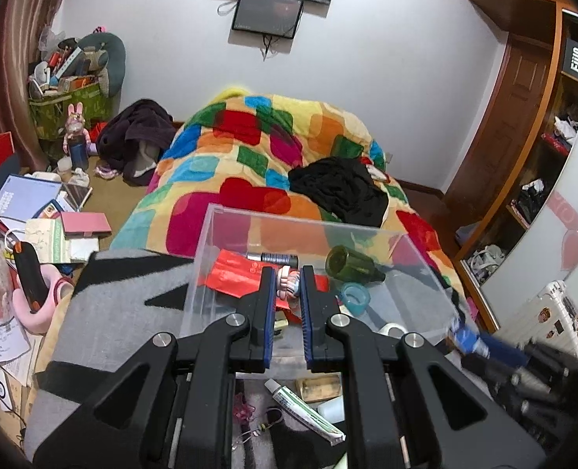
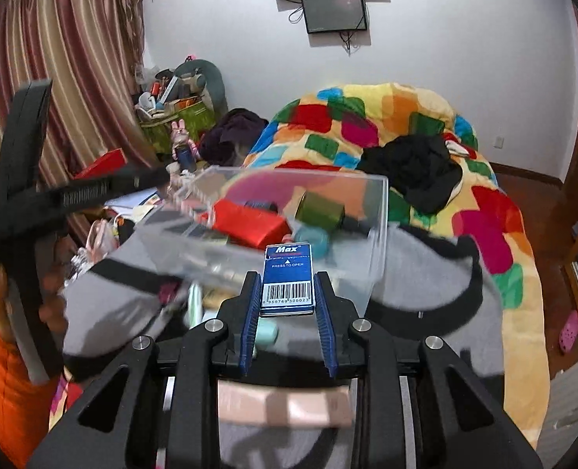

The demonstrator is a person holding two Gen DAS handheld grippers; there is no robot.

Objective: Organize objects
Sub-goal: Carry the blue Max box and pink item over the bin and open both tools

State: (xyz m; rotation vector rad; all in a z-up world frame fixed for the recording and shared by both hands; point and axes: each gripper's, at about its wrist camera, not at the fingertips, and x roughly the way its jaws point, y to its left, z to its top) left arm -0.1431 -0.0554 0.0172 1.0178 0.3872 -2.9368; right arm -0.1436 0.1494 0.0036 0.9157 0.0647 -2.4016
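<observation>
The right gripper (image 2: 287,293) is clamped on a flat blue rectangular staple box with a white barcode label (image 2: 288,279), pads pressing its two long edges. The box is carried just short of the near wall of the clear acrylic open-topped bin (image 2: 379,230), which rests on a grey and black blanket (image 2: 426,273) on the bed. Its long axis runs straight ahead along the fingers; the printed "Max" end leads toward the bin, the barcode end sits back between the pads.

The left gripper (image 1: 287,289) is closed on a small pale figurine with pink and blue markings (image 1: 289,283), held over the bin interior above a red paper packet (image 1: 234,271). Its long axis appears roughly upright and leaning away from the camera; which end is the head cannot be told.

Risks, as judged:
- The staple box is gripped only at its rear half, so a knock against the bin's near rim could lever it out of the pads
- Both grippers converge on one opening and could collide
- A green glass bottle (image 1: 351,265) lying on its side and a teal ring-shaped roll (image 1: 353,297) already crowd the floor; a dropped item could land on the bottle and set it rolling
</observation>
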